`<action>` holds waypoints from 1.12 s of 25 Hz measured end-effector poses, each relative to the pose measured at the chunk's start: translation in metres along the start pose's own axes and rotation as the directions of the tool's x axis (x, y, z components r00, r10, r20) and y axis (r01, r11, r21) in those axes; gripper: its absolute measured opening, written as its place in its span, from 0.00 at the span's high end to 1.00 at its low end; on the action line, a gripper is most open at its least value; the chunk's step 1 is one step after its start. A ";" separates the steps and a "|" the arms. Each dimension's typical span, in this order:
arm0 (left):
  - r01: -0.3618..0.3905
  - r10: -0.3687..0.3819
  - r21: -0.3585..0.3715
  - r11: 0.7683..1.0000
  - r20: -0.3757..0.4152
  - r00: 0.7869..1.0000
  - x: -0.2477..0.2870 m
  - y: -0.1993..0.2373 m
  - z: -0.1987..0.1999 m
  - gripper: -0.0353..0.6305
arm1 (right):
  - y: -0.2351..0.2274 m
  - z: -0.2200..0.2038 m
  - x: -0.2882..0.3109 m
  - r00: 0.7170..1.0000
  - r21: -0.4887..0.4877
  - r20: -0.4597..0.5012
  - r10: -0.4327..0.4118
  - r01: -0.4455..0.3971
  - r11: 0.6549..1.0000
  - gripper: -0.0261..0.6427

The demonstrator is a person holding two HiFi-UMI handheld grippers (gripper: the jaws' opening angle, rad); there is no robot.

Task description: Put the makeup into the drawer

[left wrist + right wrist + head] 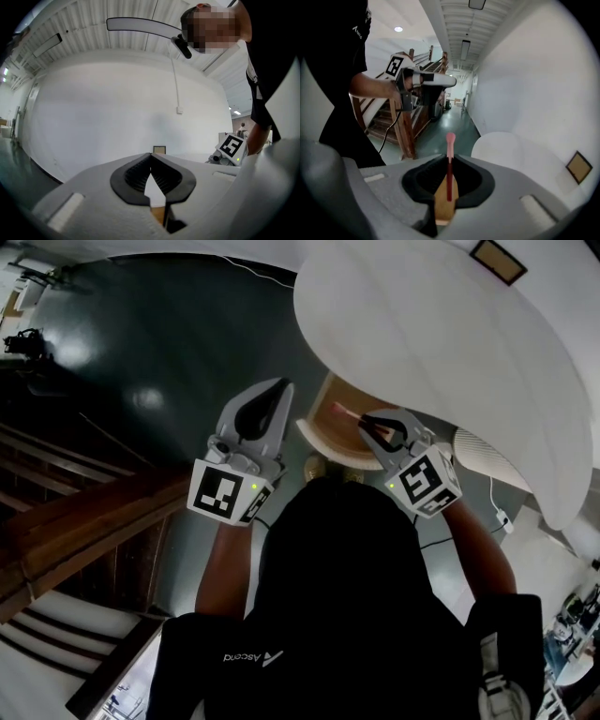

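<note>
The right tongs (449, 159) gripped a pink stick (450, 139) by the drawer (330, 434). The left tongs (151, 158) were closed, empty.

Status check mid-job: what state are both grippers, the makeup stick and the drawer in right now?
Left gripper: shut, nothing between its jaws.
Right gripper: shut on the makeup stick.
Makeup stick: held, pink tip poking past the jaws, over the drawer, not yet released.
Drawer: open, pulled out from under the white table.
</note>
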State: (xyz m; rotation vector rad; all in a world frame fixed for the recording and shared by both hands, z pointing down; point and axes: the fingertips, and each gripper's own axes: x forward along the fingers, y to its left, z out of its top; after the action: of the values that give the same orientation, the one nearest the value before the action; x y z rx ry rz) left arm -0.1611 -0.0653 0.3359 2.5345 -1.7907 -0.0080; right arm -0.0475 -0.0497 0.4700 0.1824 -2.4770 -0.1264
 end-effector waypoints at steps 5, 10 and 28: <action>-0.039 0.039 -0.004 0.999 -0.026 0.999 -0.013 0.006 -0.008 0.93 | 0.017 -0.045 0.039 0.990 -0.091 -0.116 0.077 -0.087 0.992 0.89; -0.075 0.074 -0.003 0.997 -0.049 0.996 -0.024 0.011 -0.016 0.93 | 0.024 -0.087 0.072 0.969 -0.116 -0.212 0.125 -0.152 0.982 0.89; -0.206 0.204 0.000 0.979 -0.133 0.970 -0.051 0.032 -0.041 0.93 | 0.021 -0.181 0.173 0.860 -0.165 -0.472 0.195 -0.303 0.939 0.89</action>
State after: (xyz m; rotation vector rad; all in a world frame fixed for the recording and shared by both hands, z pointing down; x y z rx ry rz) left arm -0.2069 -0.0270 0.3771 2.2688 -1.9809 0.1493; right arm -0.0741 -0.0652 0.7197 -0.1968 -1.9782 -0.2353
